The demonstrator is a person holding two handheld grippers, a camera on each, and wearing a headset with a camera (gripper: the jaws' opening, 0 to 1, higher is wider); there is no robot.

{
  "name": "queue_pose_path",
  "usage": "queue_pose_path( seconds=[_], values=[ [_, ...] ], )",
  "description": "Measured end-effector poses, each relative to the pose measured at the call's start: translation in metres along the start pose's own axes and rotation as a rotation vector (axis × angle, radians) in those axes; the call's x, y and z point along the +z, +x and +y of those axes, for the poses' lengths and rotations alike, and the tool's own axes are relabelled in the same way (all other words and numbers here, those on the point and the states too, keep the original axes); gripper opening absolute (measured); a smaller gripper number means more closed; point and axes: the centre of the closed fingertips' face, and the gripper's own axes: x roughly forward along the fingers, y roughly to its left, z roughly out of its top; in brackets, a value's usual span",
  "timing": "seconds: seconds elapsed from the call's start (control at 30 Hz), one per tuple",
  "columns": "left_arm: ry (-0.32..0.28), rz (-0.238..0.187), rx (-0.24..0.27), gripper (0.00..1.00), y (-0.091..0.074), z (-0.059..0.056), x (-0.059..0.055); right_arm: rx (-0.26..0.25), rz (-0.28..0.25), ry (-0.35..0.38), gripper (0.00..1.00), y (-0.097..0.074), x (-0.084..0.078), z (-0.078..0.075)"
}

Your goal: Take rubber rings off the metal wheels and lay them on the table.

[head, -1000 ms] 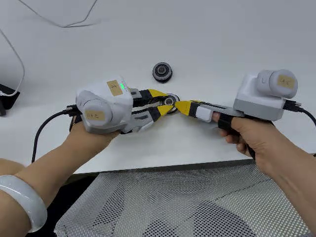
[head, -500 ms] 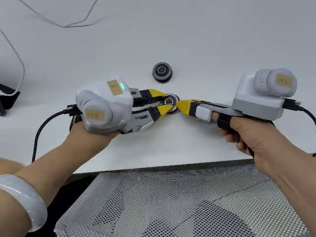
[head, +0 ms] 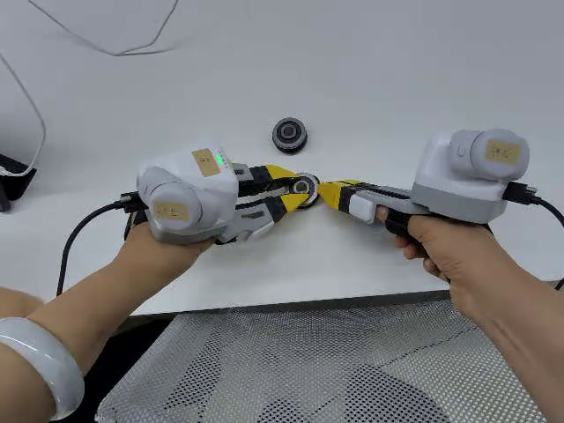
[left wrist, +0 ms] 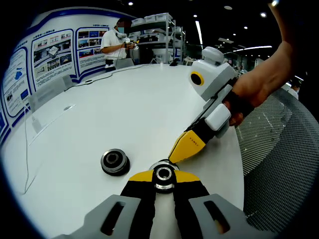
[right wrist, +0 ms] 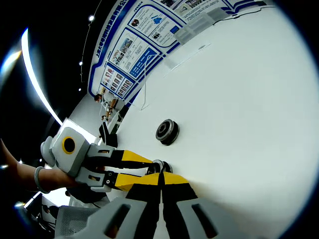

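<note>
We log left gripper (head: 298,188): white-grey body, black jaws, yellow tips, green light, tan labels | right gripper (head: 326,190): same white, black, yellow | near wheel (head: 306,185): silver and black | far wheel (head: 289,134): black, grey centre | table (head: 397,79): plain white | near mesh (head: 291,361): grey, dotted holes | bracelet (head: 35,357): pale white.

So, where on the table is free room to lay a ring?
Free: the table right of the loose wheel, beyond the right tool; also the strip between that wheel and the far cable. Crowded: the middle, where the left tool grips the held wheel.
</note>
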Motion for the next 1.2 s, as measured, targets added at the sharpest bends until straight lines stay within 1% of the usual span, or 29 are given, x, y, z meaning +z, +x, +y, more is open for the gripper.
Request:
queue_pose_path(
  seconds=[0.57, 0.8, 1.0, 1.2],
  values=[
    [-0.005, -0.004, 0.003, 0.12, 0.0, 0.0, 0.0, 0.017, 0.007, 0.013, 0.01, 0.002, 0.001, 0.007],
    [-0.007, -0.006, 0.003, 0.12, 0.0, 0.0, 0.0, 0.033, 0.008, 0.024, 0.01, 0.003, 0.001, 0.012],
    [-0.008, -0.006, 0.003, 0.12, 0.0, 0.0, 0.001, 0.067, 0.011, 0.028, 0.01, 0.004, 0.002, 0.021],
    [-0.006, -0.005, 0.001, 0.12, 0.0, 0.0, 0.0, 0.075, 0.008, 0.028, 0.01, 0.001, 0.002, 0.024]
  ],
)
